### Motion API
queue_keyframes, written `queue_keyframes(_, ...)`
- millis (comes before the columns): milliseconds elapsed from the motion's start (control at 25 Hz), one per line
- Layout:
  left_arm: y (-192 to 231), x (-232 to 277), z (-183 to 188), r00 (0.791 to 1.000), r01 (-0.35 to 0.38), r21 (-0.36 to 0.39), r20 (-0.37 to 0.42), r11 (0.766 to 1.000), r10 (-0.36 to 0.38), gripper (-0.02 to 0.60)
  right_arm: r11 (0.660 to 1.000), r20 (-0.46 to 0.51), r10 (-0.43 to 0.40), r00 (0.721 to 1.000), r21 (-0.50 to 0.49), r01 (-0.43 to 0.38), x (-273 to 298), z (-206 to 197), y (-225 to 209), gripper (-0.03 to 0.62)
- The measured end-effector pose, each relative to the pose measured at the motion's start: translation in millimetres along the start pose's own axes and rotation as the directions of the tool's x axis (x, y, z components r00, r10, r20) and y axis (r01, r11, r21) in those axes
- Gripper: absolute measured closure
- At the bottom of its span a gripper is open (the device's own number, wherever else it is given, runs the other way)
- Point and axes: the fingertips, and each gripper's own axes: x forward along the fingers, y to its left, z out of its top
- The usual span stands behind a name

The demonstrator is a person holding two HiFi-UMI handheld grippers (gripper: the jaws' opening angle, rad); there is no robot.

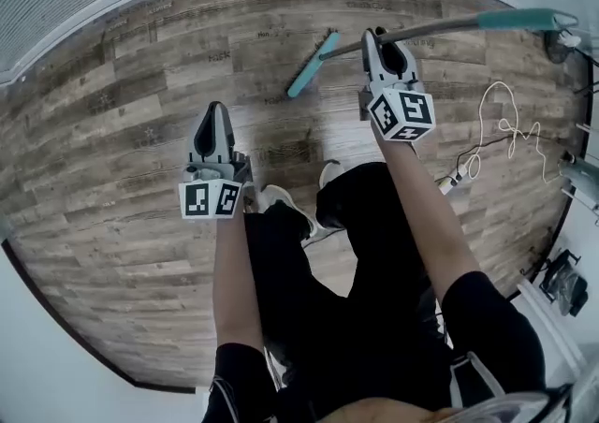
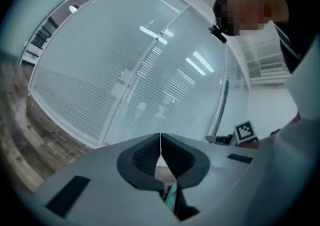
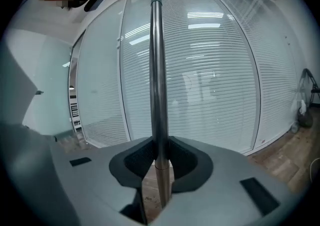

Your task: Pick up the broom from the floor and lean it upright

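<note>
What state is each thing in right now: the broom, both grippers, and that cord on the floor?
Broom with teal brush head and metal handle: held by its handle, brush end low, leaning on nothing yet.
Right gripper: shut on the broom's handle.
Left gripper: shut, empty.
White cord: lying loose and looped on the wooden floor.

A grey-brown plank pattern is being shown by the floor (image 1: 112, 178). The broom (image 1: 440, 29) is being seen with a teal head, a teal grip and a silver pole. The left gripper (image 1: 215, 110) and right gripper (image 1: 382, 37) are being shown in grey with black pads and black-and-white marker squares. Black trousers (image 1: 374, 299) are being worn.
</note>
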Motion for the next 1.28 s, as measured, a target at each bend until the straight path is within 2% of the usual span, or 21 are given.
queue_keyframes(80,2,-14,8,0.998,0.004,0.006,-0.060,1.000,-0.003,0.560,1.000,0.000,-0.020,1.000,-0.009,0.020,-11,22,-6,0.505)
queue_keyframes(200,-9,-39,42,0.997,-0.003,-0.022,-0.083,1.000,0.001,0.560,0.999,-0.010,-0.050,0.999,-0.019,0.050,-28,60,-9,0.505)
queue_keyframes(440,-87,-85,145,0.996,-0.012,-0.042,-0.086,0.999,0.009,0.560,0.997,-0.053,-0.072,0.996,0.000,0.072,-83,155,3,0.507)
queue_keyframes(560,-144,-104,197,0.991,0.065,-0.053,-0.117,0.997,-0.071,0.558,0.993,-0.082,-0.105,0.991,0.037,0.109,-124,206,14,0.507)
queue_keyframes(680,-204,-123,248,0.970,0.192,-0.048,-0.146,0.980,-0.197,0.558,0.994,-0.109,-0.098,0.989,0.045,0.103,-174,258,36,0.507)
queue_keyframes(800,-257,-119,293,0.932,0.332,0.066,-0.175,0.941,-0.317,0.558,0.997,-0.074,-0.066,0.995,0.026,0.069,-205,325,48,0.507)
queue_keyframes(880,-274,-113,314,0.909,0.394,0.108,-0.194,0.913,-0.369,0.558,0.998,-0.059,-0.055,0.997,0.014,0.056,-227,353,53,0.507)
queue_keyframes(960,-275,-105,331,0.902,0.411,0.118,-0.199,0.904,-0.384,0.558,0.999,-0.053,-0.051,0.997,0.005,0.051,-250,367,57,0.507)
queue_keyframes(1080,-278,-93,350,0.904,0.414,0.150,-0.186,0.898,-0.385,0.558,0.997,-0.017,-0.072,0.997,0.002,0.072,-276,386,53,0.507)
queue_keyframes(1280,-302,-76,358,0.899,0.428,0.166,-0.177,0.888,-0.400,0.558,0.987,0.047,-0.160,0.986,0.016,0.159,-299,404,12,0.507)
